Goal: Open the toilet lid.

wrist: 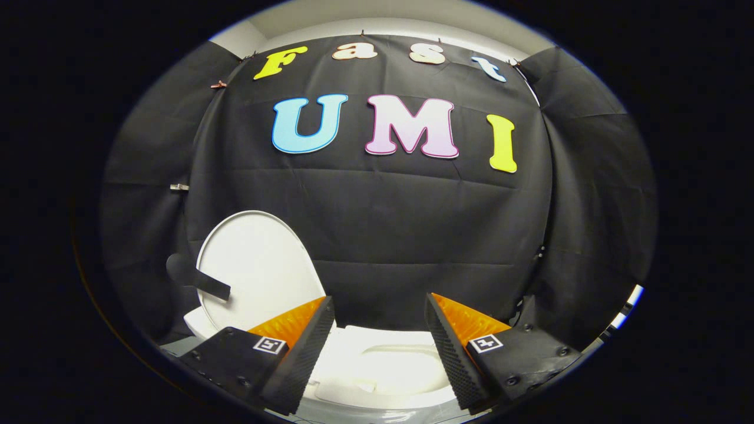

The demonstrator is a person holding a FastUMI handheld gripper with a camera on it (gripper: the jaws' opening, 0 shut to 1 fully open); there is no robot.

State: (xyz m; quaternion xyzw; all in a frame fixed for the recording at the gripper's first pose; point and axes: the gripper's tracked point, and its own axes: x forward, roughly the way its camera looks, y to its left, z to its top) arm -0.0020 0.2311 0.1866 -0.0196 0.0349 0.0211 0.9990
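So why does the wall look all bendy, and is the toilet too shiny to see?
In the gripper view the fisheye lens bows the black cloth wall outward, so straight folds curve. The raised toilet lid is evenly lit and sharp. The toilet seat between the open fingers of the hand-held gripper is overexposed, washing out detail. The fingers look slightly soft up close.

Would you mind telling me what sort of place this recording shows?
Probably a mock bathroom in a cloth-walled booth: a white toilet with its lid raised stands before black cloth. The open gripper hovers above the bowl.
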